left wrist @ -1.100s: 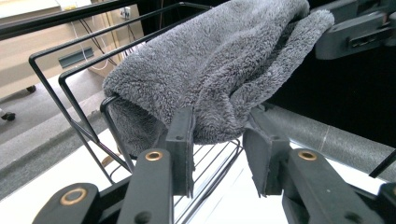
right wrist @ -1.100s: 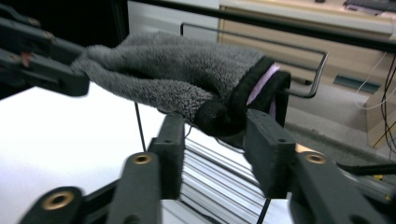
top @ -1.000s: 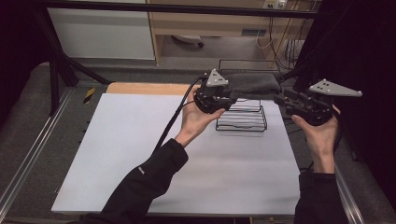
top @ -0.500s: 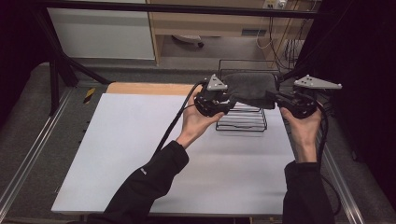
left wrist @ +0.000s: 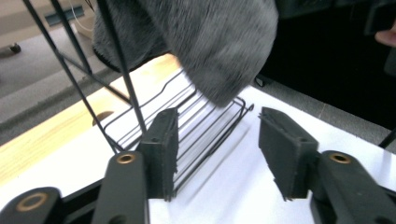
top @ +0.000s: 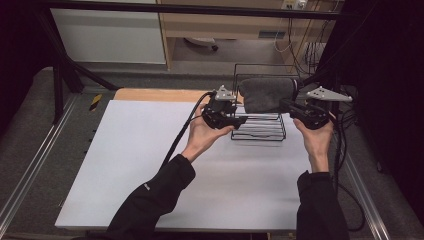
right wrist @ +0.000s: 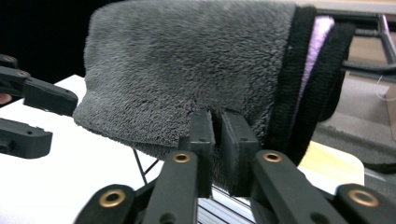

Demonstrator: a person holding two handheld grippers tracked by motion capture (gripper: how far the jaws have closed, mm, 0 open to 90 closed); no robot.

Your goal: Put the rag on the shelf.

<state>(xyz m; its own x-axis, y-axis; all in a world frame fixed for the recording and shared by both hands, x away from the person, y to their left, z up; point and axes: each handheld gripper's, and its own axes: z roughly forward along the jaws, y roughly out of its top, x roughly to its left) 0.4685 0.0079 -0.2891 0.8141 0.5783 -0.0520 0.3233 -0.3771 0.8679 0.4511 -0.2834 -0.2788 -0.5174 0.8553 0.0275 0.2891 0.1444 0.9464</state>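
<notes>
The right tool (right wrist: 217,135) is pinching the lower edge of the grey towel (top: 267,94) draped over the wire rack (top: 260,131), near the tabletop's (top: 150,165) far right corner. The left tool (left wrist: 217,151) has just been opening; its jaws are standing apart under the towel's other end, gripping nothing. Bare tabletop is stretching toward the near edge.
</notes>
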